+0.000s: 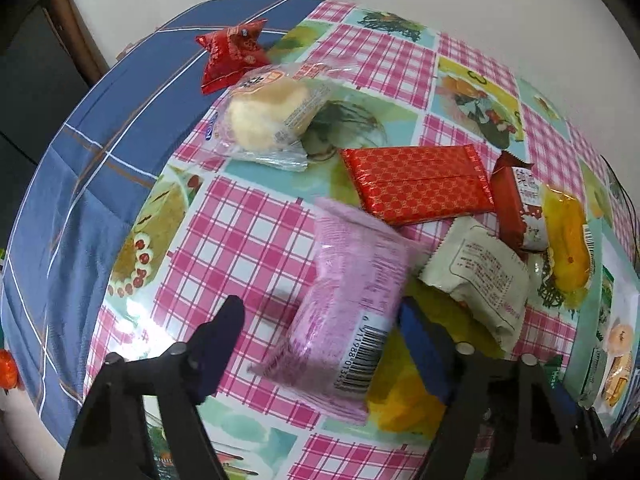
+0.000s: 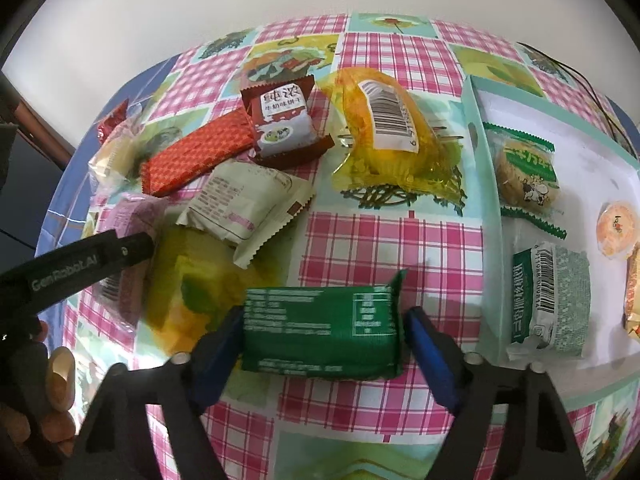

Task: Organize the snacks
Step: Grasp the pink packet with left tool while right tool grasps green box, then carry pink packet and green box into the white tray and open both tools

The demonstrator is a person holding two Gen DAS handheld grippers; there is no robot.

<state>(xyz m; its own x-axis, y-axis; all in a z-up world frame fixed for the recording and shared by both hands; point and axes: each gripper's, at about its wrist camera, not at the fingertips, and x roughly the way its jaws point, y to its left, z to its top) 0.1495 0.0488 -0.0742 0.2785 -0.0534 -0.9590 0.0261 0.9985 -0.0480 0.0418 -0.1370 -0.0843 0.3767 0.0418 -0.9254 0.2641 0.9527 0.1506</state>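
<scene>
In the left wrist view my left gripper (image 1: 320, 320) is open around a pink snack packet (image 1: 352, 300) that lies on the checked tablecloth; the right finger touches its side, the left finger stands apart. In the right wrist view my right gripper (image 2: 324, 320) has both fingers against the ends of a green snack packet (image 2: 324, 328), held just over the table. The left gripper's arm (image 2: 80, 264) shows at the left of this view. A mint-rimmed white tray (image 2: 476, 140) at the right holds a cookie packet (image 2: 524, 176), a green-white packet (image 2: 552, 300) and an orange round snack (image 2: 618, 228).
On the table lie a red patterned bar (image 1: 416, 184), a white packet (image 1: 480, 276), a dark red packet (image 2: 284, 124), a yellow cake packet (image 2: 392, 136), a clear-wrapped bun (image 1: 268, 116), a red candy bag (image 1: 232, 52) and a yellow wrapper (image 2: 188, 280). A blue cloth (image 1: 80, 200) hangs at the left edge.
</scene>
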